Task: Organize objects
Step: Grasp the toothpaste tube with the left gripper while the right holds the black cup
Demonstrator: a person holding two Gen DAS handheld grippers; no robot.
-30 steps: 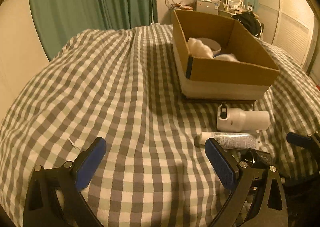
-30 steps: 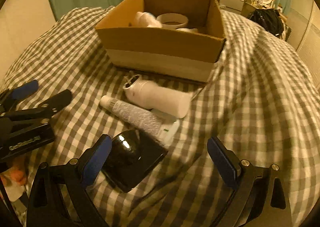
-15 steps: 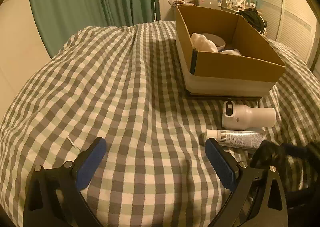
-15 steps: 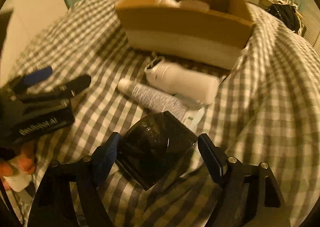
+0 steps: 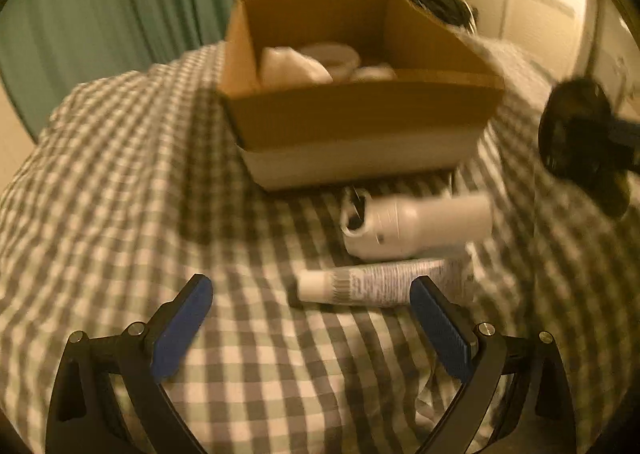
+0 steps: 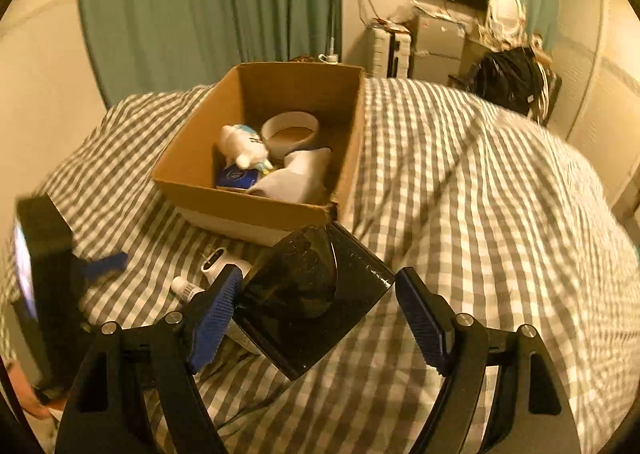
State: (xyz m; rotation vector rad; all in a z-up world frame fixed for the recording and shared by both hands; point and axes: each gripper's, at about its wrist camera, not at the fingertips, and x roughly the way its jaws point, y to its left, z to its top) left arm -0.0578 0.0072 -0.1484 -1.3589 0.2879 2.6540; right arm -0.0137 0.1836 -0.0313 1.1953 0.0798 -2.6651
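The right hand-held gripper [image 6: 318,296] pinches a glossy black box [image 6: 308,300]; its left blue pad presses one side, while the right pad's contact cannot be made out. The black box is angular, with a rounded shiny face, and hangs above the checked bed [image 6: 460,190], at 6 o'clock from the open cardboard box [image 6: 256,210]. Inside that carton lie a white ring [image 6: 290,130], a small plush toy [image 6: 242,146], a blue packet [image 6: 236,176] and a white pouch [image 6: 296,174]. The left hand-held gripper [image 5: 310,318] is spread wide and holds nothing. Just ahead of it a printed white tube [image 5: 372,284] lies on the bed, with a smooth white bottle [image 5: 416,224] beyond it at 12 o'clock, near the carton's front wall.
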